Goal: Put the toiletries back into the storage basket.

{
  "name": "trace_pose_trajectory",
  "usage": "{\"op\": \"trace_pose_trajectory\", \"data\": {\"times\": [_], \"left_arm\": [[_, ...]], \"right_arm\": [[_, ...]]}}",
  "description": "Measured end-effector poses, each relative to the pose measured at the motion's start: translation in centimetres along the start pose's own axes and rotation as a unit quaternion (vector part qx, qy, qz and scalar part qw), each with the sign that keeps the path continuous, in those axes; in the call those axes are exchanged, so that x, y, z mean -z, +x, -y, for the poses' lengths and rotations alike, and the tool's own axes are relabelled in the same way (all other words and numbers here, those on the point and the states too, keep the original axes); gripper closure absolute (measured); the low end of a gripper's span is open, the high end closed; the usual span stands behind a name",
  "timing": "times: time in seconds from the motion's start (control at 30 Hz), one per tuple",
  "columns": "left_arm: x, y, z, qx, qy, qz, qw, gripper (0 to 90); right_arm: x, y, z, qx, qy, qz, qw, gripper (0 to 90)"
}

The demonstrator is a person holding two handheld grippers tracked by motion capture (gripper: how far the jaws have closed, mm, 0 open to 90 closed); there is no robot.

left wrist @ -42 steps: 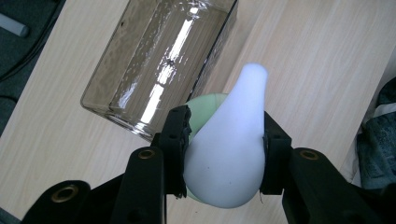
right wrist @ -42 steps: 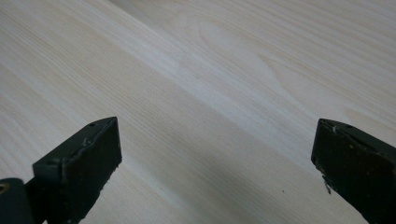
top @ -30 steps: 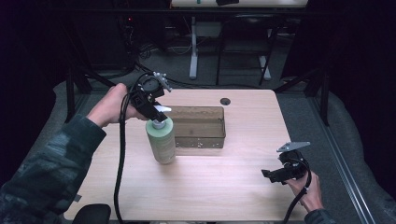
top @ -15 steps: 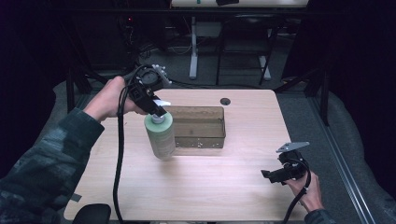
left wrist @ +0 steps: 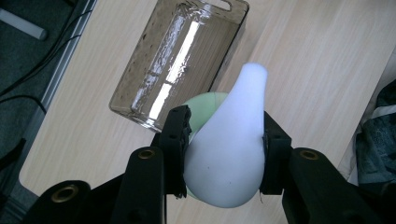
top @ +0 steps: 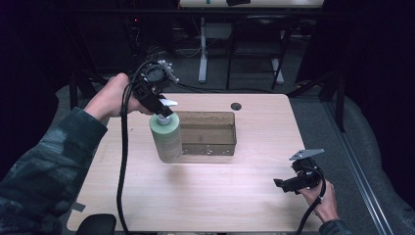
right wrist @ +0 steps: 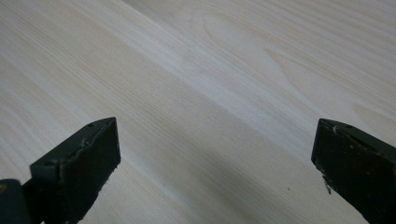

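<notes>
Wooden table [top: 220, 196], pale green bottle [top: 166, 139], white pump top [left wrist: 231, 154] pinched by left tongs [left wrist: 226, 140]

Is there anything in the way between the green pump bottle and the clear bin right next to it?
Nothing visible. The left hand-held gripper is shut on the white pump head of the green bottle, which is beside the clear bin. The bin looks empty, and only its near wall separates them.

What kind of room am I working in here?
Probably a lab or recording workspace: a bare wooden table, dark curtained surroundings, another desk's legs behind, and cables on the grey floor.
</notes>
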State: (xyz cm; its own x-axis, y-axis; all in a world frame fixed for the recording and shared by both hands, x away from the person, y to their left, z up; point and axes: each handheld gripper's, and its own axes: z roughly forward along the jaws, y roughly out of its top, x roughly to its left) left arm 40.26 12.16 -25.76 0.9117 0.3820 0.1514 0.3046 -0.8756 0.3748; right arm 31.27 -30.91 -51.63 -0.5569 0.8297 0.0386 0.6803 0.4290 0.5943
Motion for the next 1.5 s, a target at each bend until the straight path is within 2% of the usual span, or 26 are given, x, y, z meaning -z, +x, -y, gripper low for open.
{"op": "trace_pose_trajectory", "data": {"times": [0.6,0.9,1.5], "left_arm": [[1.2,1.3,-0.5,0.012,0.001,-0.007,0.9999,62.5],[1.8,1.8,-1.2,0.011,0.005,-0.008,0.9999,62.4],[2.1,3.5,-2.2,0.023,0.016,-0.018,0.9994,62.4]], "right_arm": [[-0.2,0.0,0.2,-0.002,0.003,-0.003,1.0000,0.8],[-0.3,0.0,0.2,-0.003,0.007,-0.002,1.0000,0.6],[-0.4,-0.1,0.2,-0.003,0.011,-0.003,0.9999,0.5]]}}
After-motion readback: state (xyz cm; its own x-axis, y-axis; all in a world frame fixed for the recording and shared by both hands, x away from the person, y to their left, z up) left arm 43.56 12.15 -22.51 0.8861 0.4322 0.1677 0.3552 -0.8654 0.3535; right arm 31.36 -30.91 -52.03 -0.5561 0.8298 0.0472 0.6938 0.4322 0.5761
